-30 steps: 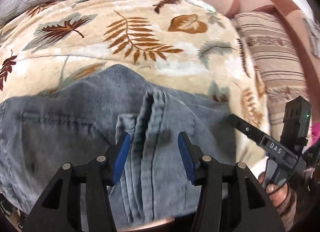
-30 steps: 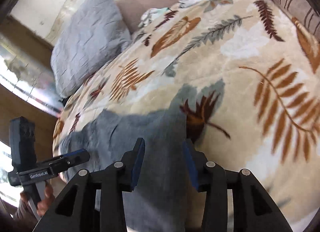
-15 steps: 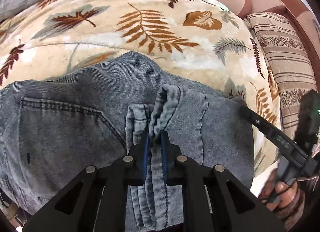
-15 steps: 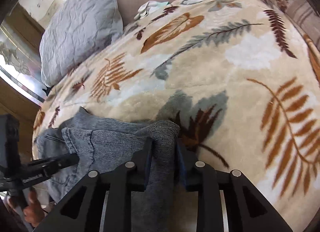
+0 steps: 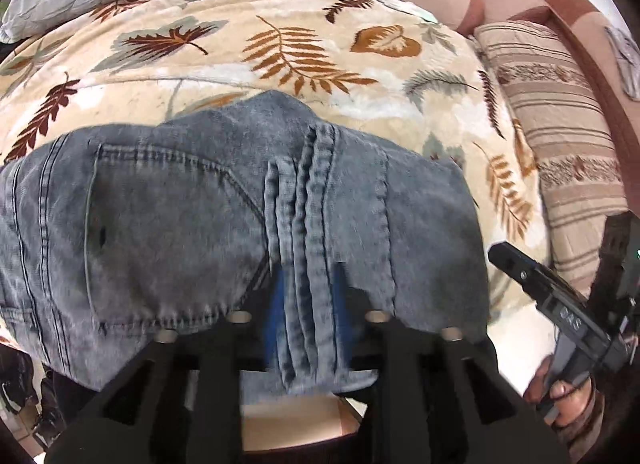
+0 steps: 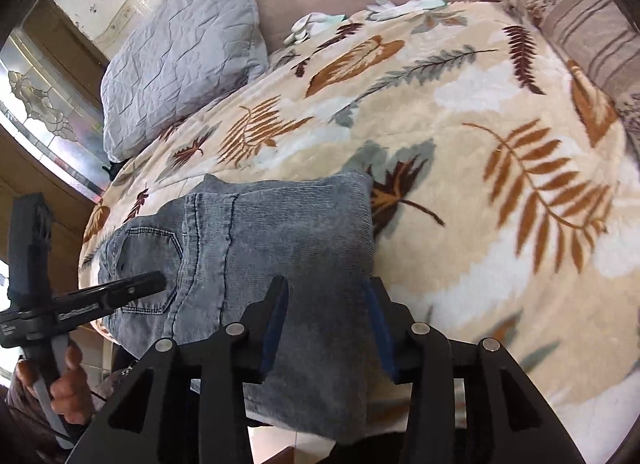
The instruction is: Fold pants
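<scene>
Your left gripper (image 5: 306, 304) is opening, its blue pads clear of the ridged denim seam between them. Your right gripper (image 6: 326, 324) is opening too, loose around the soft folded edge. The faded grey-blue pants (image 5: 192, 216) lie bunched at the near edge of the plush leaf-print blanket (image 6: 460, 152); beyond, a crinkled grey pillow (image 6: 180, 52).
</scene>
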